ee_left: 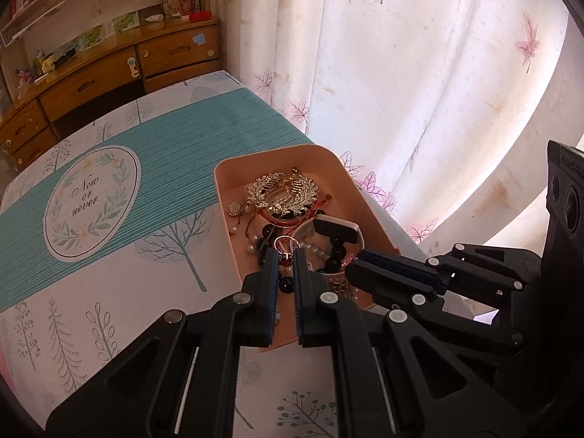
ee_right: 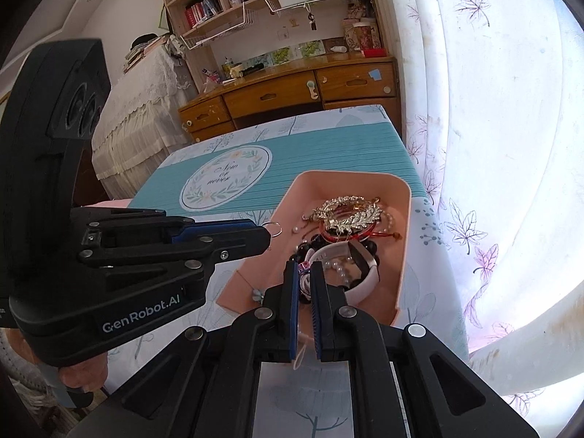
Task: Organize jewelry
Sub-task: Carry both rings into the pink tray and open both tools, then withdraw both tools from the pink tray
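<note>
A pink tray (ee_left: 233, 168) (ee_right: 401, 255) sits at the table's right edge, holding a gold leaf hair ornament (ee_left: 279, 193) (ee_right: 346, 215), red cord bracelets, black beads, pearls and a white watch band (ee_left: 359, 235) (ee_right: 365, 273). My left gripper (ee_left: 285, 255) is shut on a small thin ring (ee_left: 286, 244) above the tray; the ring also shows at its tip in the right wrist view (ee_right: 273, 228). My right gripper (ee_right: 303, 270) is nearly shut on a small pink item with a white string (ee_right: 303, 268), over the tray's near end.
The table wears a teal and white cloth with a "Now or never" emblem (ee_left: 91, 197) (ee_right: 226, 179). A floral curtain (ee_left: 419, 91) hangs right beside the tray. A wooden desk with drawers (ee_right: 292, 91) and bookshelves stand beyond the table.
</note>
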The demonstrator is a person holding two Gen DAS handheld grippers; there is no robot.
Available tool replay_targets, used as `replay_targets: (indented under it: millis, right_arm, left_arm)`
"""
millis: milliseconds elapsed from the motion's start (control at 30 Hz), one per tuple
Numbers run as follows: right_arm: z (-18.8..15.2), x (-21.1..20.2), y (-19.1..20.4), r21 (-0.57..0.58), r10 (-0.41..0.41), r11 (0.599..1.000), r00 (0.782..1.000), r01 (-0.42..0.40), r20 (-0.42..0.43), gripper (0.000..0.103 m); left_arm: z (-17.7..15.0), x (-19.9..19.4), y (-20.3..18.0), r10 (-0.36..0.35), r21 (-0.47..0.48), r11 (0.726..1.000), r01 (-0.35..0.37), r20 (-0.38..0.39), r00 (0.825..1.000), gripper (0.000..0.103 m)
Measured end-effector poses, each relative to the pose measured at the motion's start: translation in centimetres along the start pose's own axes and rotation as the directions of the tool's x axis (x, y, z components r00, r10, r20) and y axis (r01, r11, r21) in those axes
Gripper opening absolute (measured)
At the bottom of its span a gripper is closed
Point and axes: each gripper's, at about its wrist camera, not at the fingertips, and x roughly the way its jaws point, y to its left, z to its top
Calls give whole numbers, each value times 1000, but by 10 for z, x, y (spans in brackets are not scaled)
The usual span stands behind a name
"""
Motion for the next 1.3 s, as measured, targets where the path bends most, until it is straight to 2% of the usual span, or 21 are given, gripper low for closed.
replay_targets:
  millis: [400,533,633,867,1033,1300]
  right_arm:
    - [-1,4,7,5,-2,1000,1000,2,-17,8]
    - [-3,-2,14,-6,-2,1000,1000,2,-14,12]
    - [-4,-6,19,-8,-7,1000,1000,7,-9,12]
    - [-3,-16,31,-4,-6,1000,1000,6,1,14]
    - [-3,-27,40,19,-32,999,999,32,11,35]
    - [-2,-44,62,42,-73,996,997,75,-36,35]
  left_arm:
    - [-10,-10,-1,29,-3,1000,-29,-34,999,8]
    - [-18,-16,5,68,-37,997,-69,-38,997,36]
    - [-23,-24,11,80,-66,994,-83,-34,996,46]
    - [-40,-48,19,111,-107,988,-114,-37,993,46]
    - [-54,-69,22,167,-125,978,-169,-28,986,48]
    - [-79,-108,36,264,-209,941,-266,-39,964,49]
